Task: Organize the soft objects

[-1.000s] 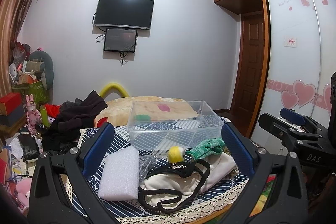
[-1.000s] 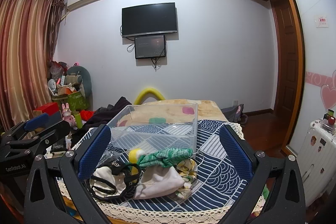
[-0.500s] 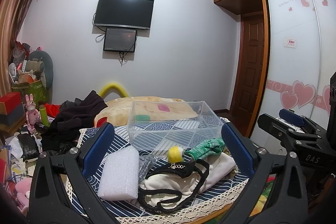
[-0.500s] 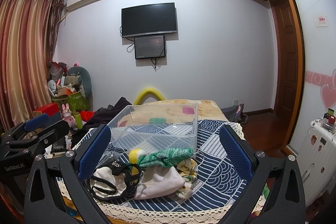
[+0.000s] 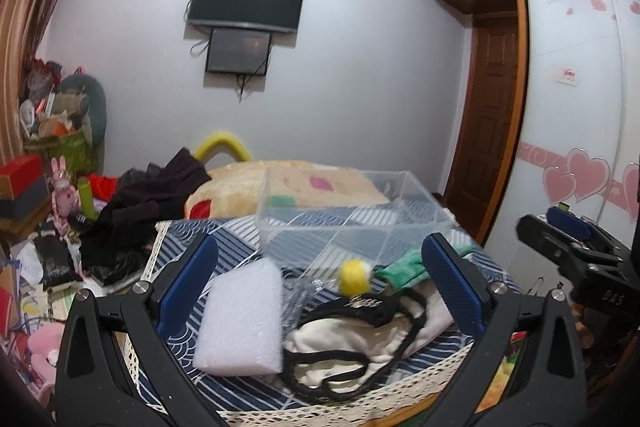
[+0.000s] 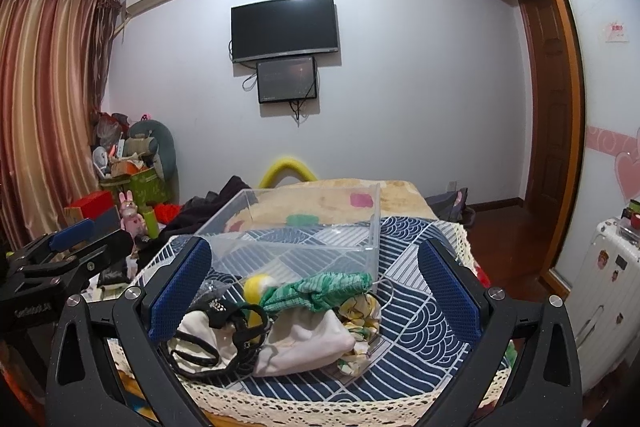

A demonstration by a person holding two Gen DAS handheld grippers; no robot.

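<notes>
A clear plastic box stands empty on a blue patterned cloth. In front of it lies a pile of soft things: a white foam block, a yellow ball, a green knitted cloth, a cream pouch with a black strap, and a yellow-patterned cloth. My left gripper is open and empty, held above the pile. My right gripper is open and empty, also above the pile.
The cloth's lace edge marks the table's near side. A beige blanket and dark clothes lie behind the box. Clutter, boxes and a pink toy rabbit sit at the left. A wardrobe and suitcase stand at the right.
The left gripper has shifted a little, and its view shows some motion blur. The right gripper has hardly moved. Nothing was taken hold of.
</notes>
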